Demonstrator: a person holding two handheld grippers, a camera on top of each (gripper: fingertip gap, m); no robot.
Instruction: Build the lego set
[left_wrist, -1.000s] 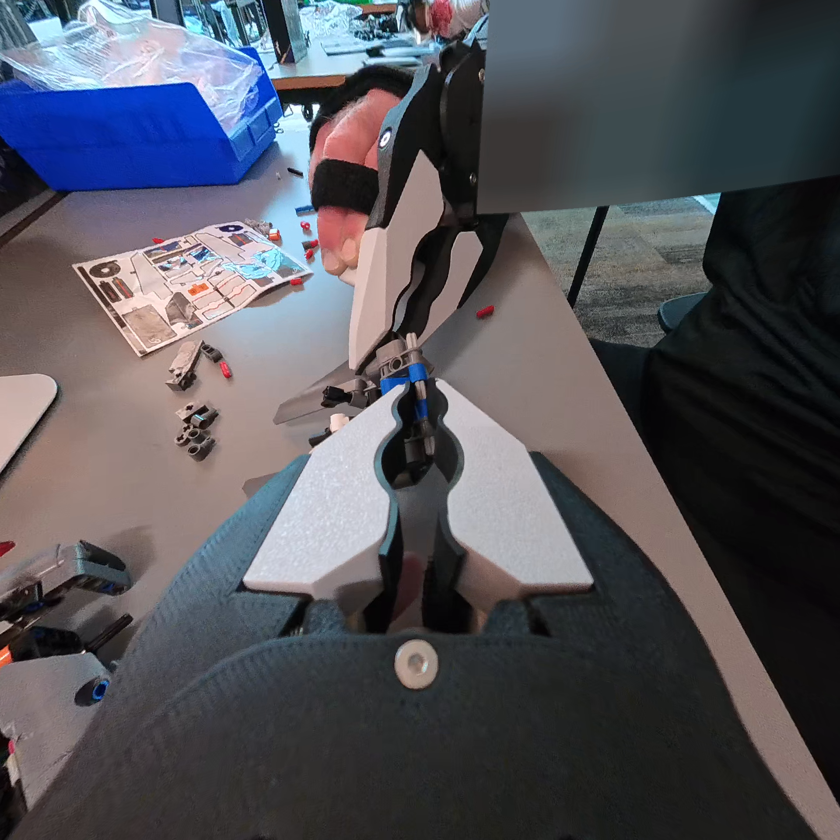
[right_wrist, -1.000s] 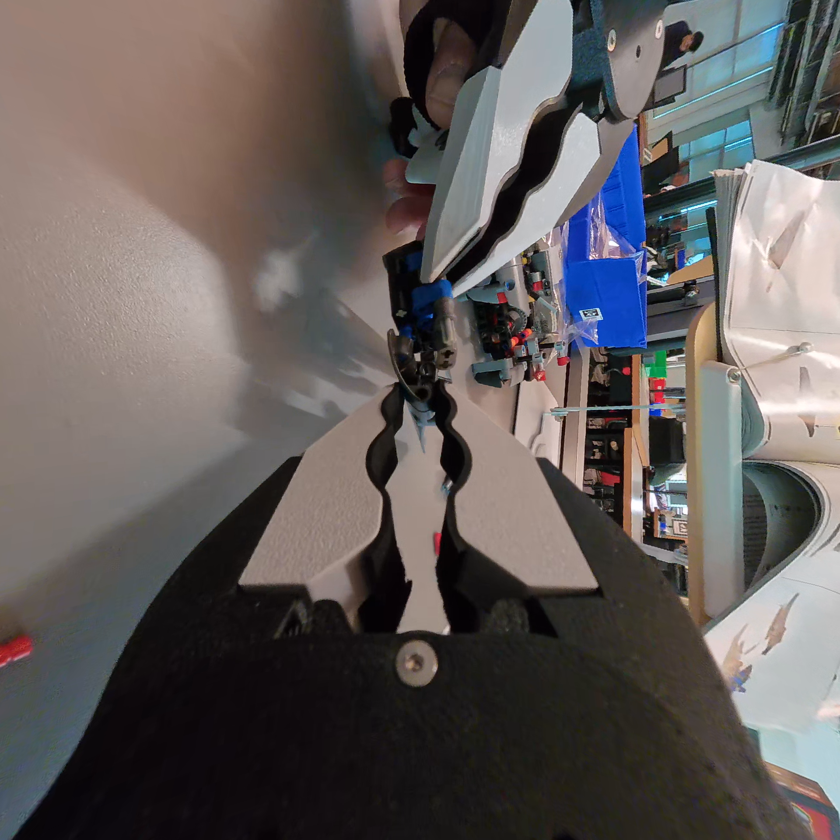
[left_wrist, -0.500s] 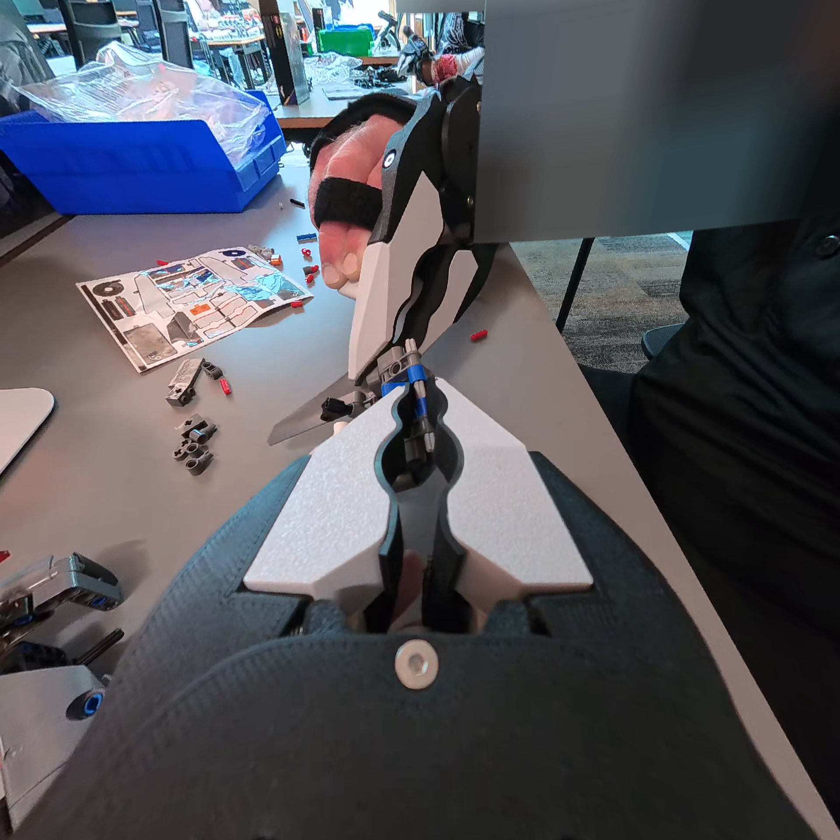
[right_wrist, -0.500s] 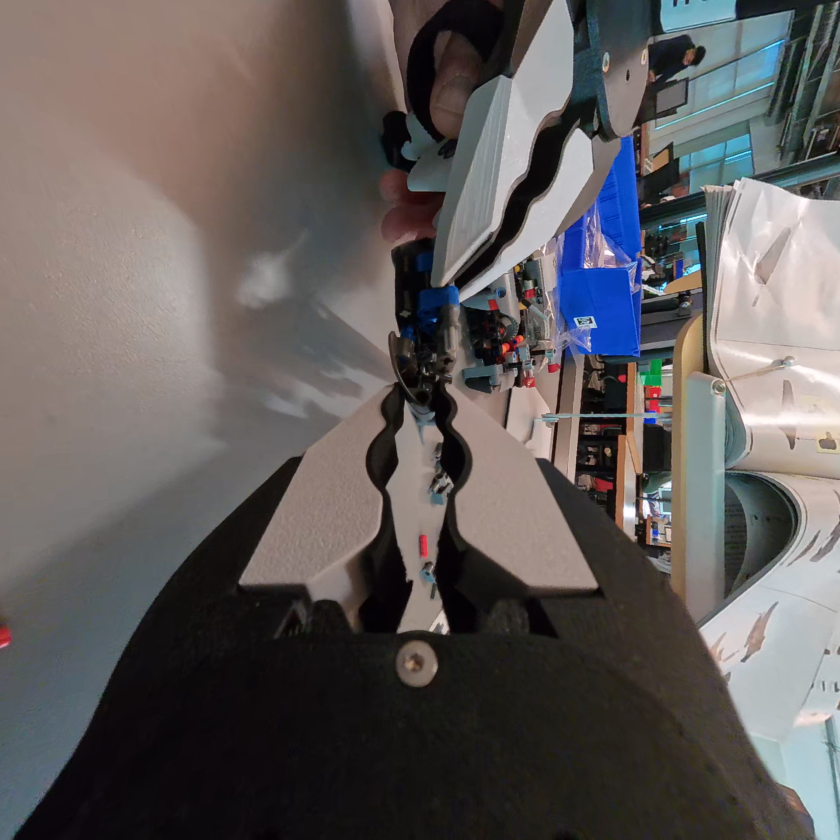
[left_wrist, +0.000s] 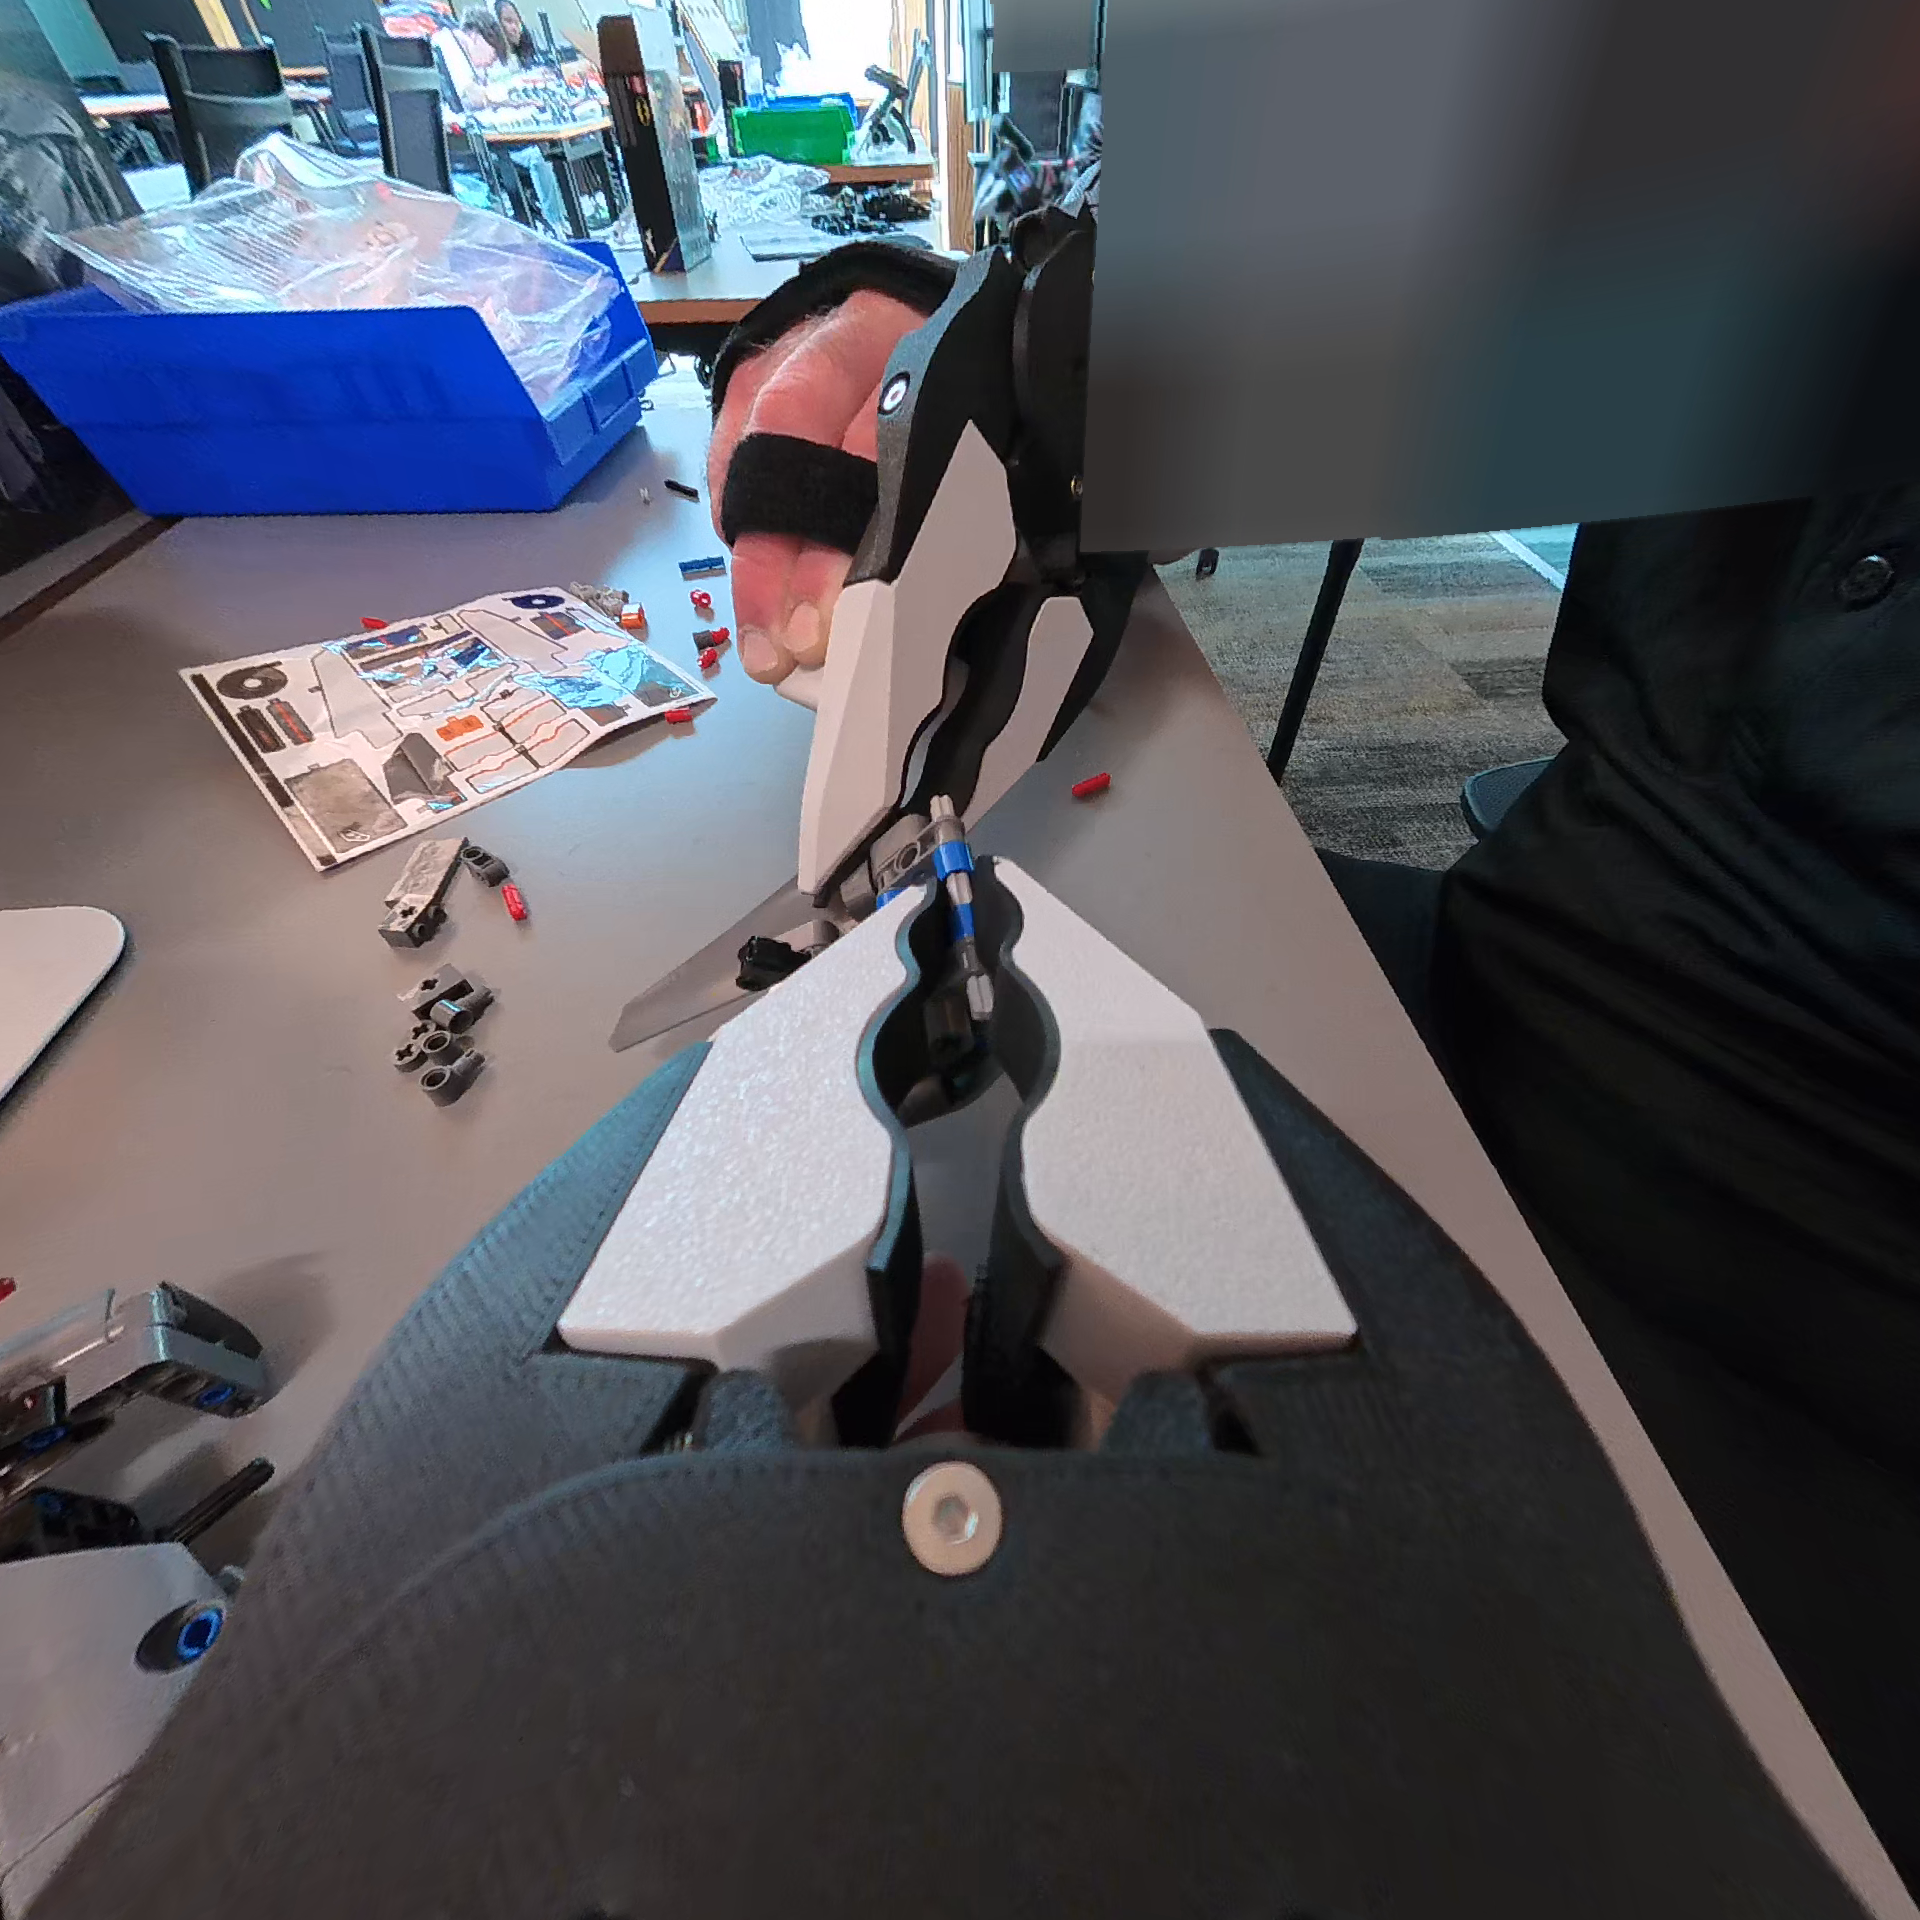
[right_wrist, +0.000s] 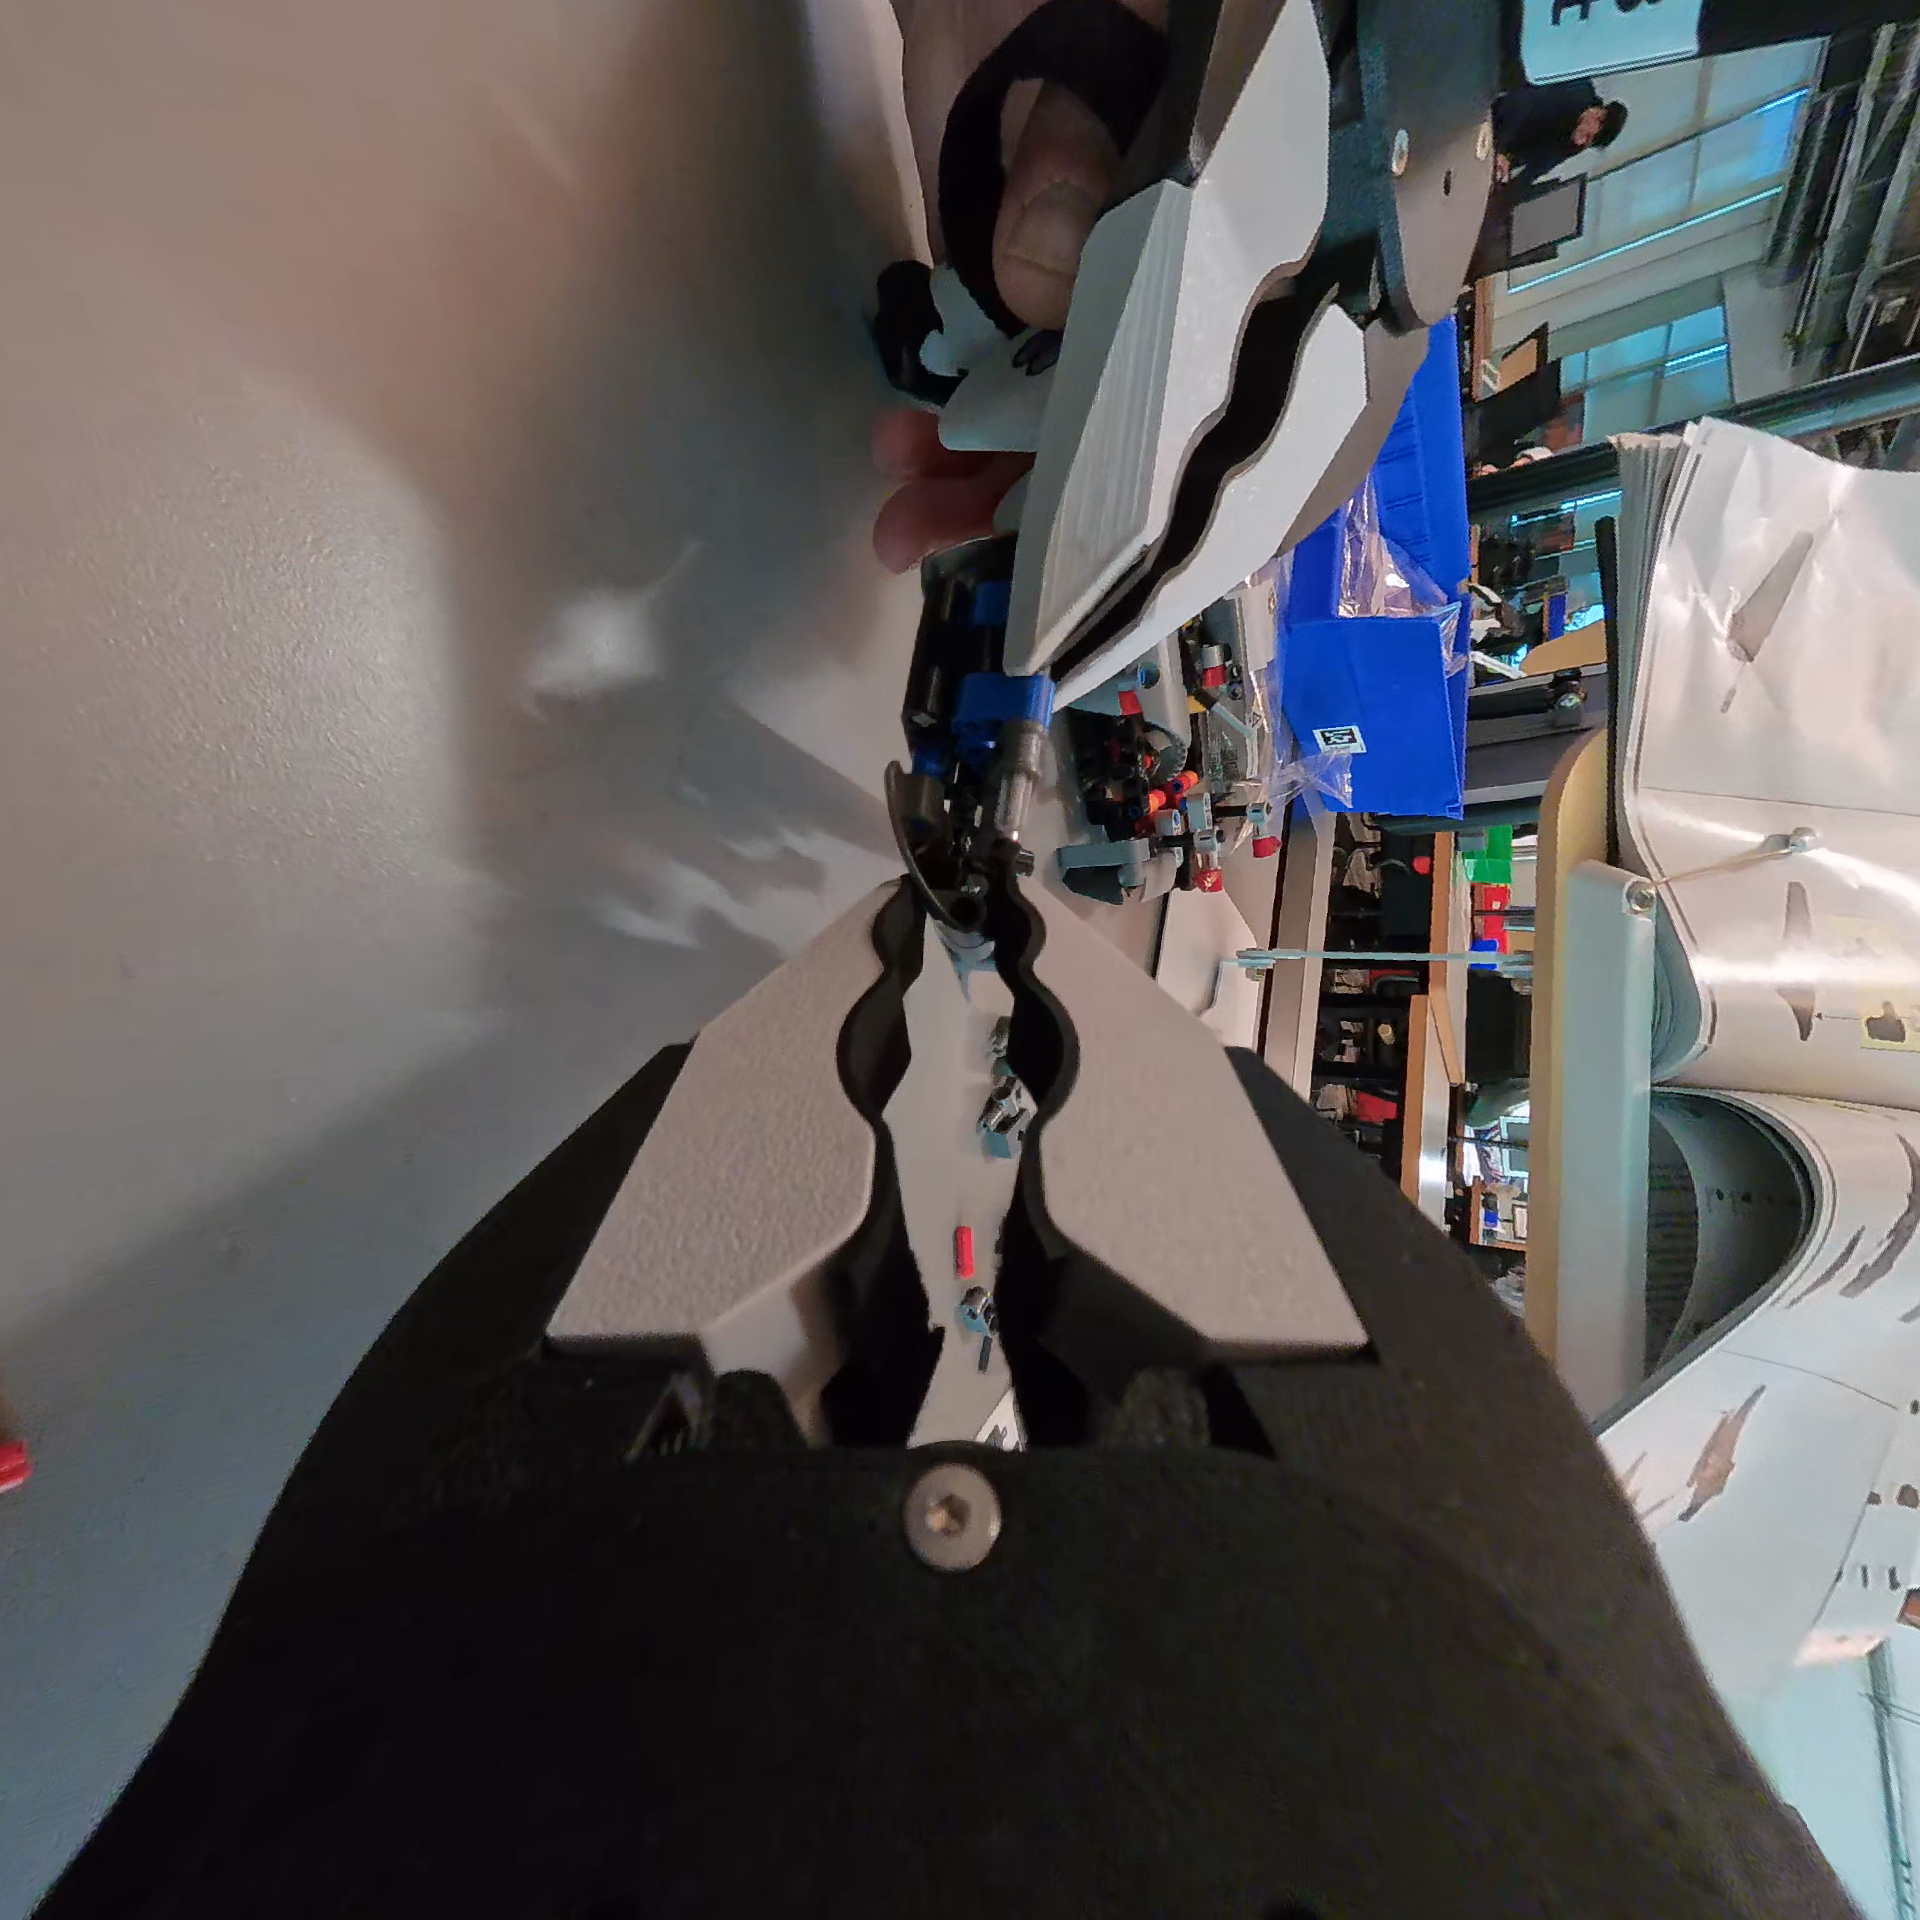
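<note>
Grey, blue and black plastic makes up the small lego assembly (left_wrist: 940, 904) held up above the grey surface (left_wrist: 260, 1143), caught between two pairs of tongs that meet tip to tip. From the left wrist view, the left tongs (left_wrist: 951, 935) are closed on its near end, with a thin grey-and-blue rod sitting in the scalloped gap between the tips. The right tongs (left_wrist: 883, 873) come down from above and grip the far end of the same assembly, with a person's hand (left_wrist: 800, 499) strapped onto them by a black band. From the right wrist view, the right tongs (right_wrist: 961, 904) pinch a dark curved part of the assembly (right_wrist: 977, 790), while the left tongs (right_wrist: 1049, 675) clamp its blue block.

On the surface beyond lies a printed sticker sheet (left_wrist: 436, 707), with loose dark grey pieces (left_wrist: 442, 1044) and small red pins (left_wrist: 514, 901) just beside it. A single red pin (left_wrist: 1089, 785) lies near the right edge. A blue bin (left_wrist: 312, 416) holding clear plastic bags stands at the far left. A partly built grey model (left_wrist: 114, 1382) sits at the near left edge.
</note>
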